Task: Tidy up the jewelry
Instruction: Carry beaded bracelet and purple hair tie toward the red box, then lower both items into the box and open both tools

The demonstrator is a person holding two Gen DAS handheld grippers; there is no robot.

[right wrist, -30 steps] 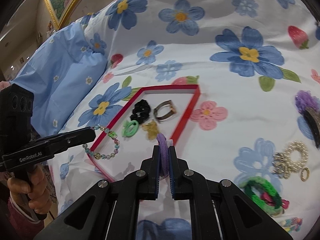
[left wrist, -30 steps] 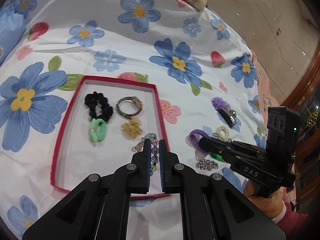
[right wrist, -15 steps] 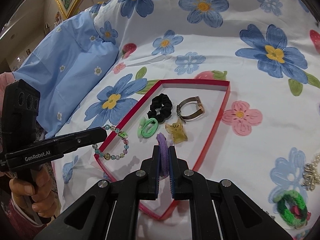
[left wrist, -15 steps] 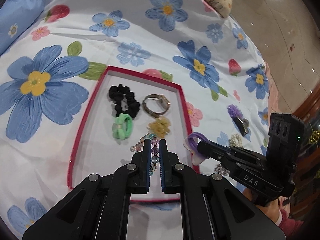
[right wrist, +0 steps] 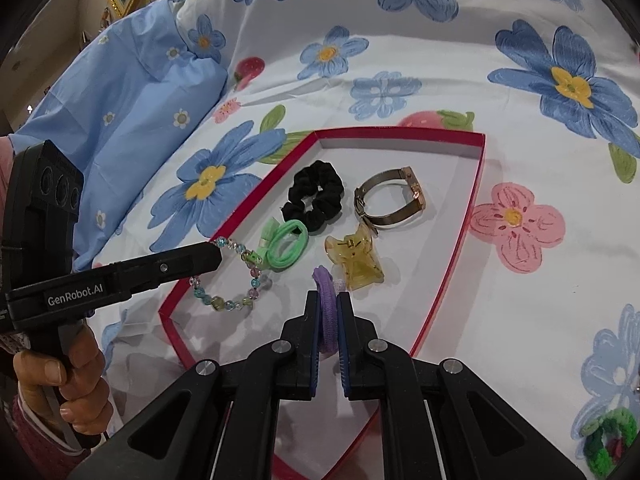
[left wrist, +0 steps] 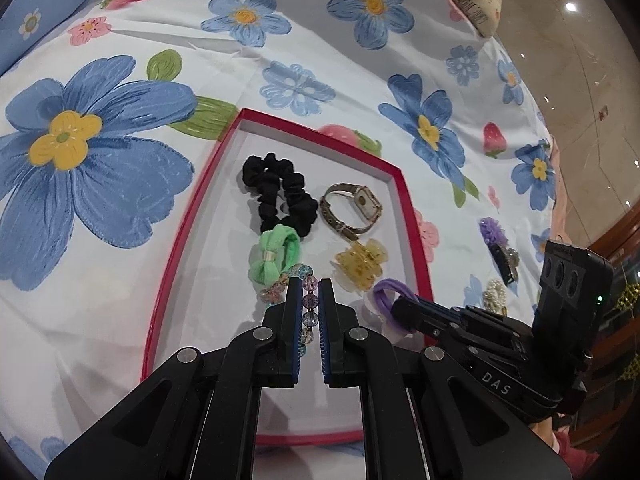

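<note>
Jewelry tray (left wrist: 404,196): red-rimmed shallow box with a white floor, lying on the flowered bedspread (left wrist: 120,208) toward the bed's middle; its near rim is cut off behind the tool bodies in both views.
Inside the tray: black scrunchie (left wrist: 276,196) and watch (left wrist: 352,210) toward the far rim; green hair tie (left wrist: 272,258) touching the scrunchie; yellow claw clip (left wrist: 362,266) just in front of the watch.
Left tool (left wrist: 310,292): narrow, clamped on the beaded bracelet (right wrist: 230,276), which hangs over the tray's left rim and near floor.
Right tool (right wrist: 328,300): narrow, gripping the purple hair tie (right wrist: 326,300) above the tray's near floor, just beside the clip.
Open room: bare white floor along the tray's far rim and near its front corners.
Still outside: purple flower clip (left wrist: 496,236) and pearl piece (left wrist: 494,292) near the bed's right edge; green knitted band (right wrist: 608,436).
Hard to make out: pearl piece partly hidden by the right tool's body; band cut off at the frame edge.
Beyond: blue pillow (right wrist: 120,120) past the tray's left side.
</note>
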